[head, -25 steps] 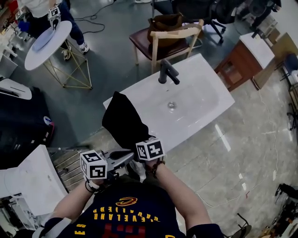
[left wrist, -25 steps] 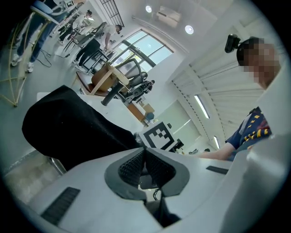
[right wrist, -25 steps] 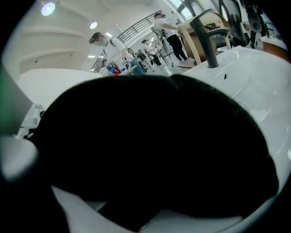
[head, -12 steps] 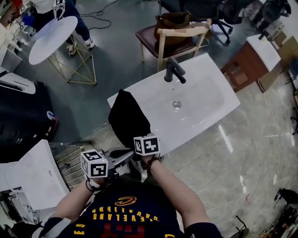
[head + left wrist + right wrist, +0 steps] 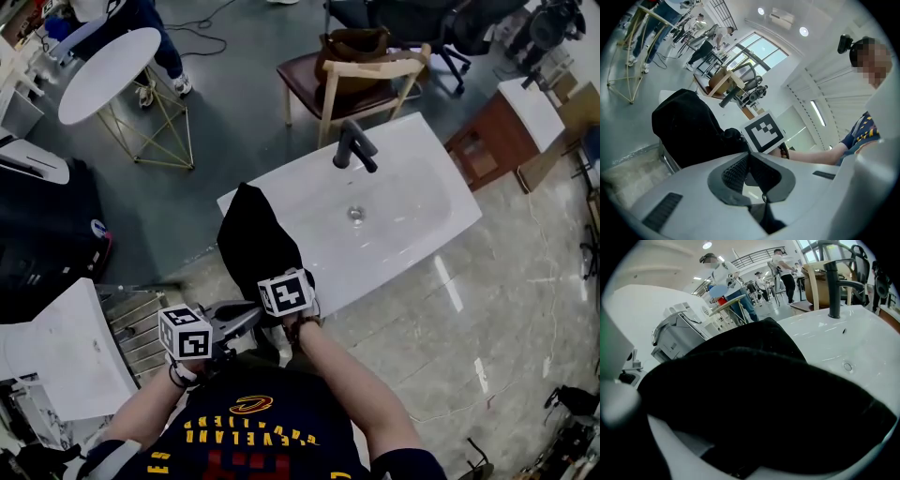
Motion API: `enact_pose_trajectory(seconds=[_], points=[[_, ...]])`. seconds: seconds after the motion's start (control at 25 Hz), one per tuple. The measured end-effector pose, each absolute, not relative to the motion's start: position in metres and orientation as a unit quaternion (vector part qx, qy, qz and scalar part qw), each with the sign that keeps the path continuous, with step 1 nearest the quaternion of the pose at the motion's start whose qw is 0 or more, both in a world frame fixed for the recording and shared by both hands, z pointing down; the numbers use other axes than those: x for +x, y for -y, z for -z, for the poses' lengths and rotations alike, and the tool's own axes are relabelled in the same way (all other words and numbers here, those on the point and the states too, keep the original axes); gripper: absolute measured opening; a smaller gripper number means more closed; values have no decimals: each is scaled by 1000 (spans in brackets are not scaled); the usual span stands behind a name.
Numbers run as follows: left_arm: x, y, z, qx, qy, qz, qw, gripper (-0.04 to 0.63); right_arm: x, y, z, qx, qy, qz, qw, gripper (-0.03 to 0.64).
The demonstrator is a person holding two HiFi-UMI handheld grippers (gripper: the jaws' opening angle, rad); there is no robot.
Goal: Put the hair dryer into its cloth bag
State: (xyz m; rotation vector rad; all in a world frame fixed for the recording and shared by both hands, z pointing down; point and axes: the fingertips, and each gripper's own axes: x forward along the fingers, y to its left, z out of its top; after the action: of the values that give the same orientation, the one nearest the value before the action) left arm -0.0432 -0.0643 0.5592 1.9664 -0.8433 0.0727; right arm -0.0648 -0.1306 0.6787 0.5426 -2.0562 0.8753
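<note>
The hair dryer [image 5: 236, 317] is not yet in its cloth bag [image 5: 255, 239]: the left gripper [image 5: 211, 336] has its jaws closed on the grey dryer, mesh end up, just short of the bag's near end. The right gripper [image 5: 284, 298] is buried in the black cloth with its jaws set wide; whether they pinch it I cannot tell. Opening the mouth and sliding the dryer in remain. The bag lies on a white washbasin top [image 5: 412, 187] with a black faucet [image 5: 354, 148], in a busy workshop with a wooden chair [image 5: 361, 70] and a round white table [image 5: 108, 70]
</note>
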Motion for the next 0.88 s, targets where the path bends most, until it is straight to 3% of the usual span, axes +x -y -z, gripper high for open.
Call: enact_pose_trajectory(seconds=[0.2, 0.6, 0.88], points=[[-38, 69, -554, 816, 333, -21, 473, 17, -56, 133, -667, 210, 822, -356, 391, 314], [-34, 70, -571, 822, 325, -48, 465, 17, 5, 106, -630, 237, 824, -365, 363, 314], [-26, 66, -563, 852, 316, -88, 407, 53, 54, 82, -606, 303, 806, -399, 315, 314]])
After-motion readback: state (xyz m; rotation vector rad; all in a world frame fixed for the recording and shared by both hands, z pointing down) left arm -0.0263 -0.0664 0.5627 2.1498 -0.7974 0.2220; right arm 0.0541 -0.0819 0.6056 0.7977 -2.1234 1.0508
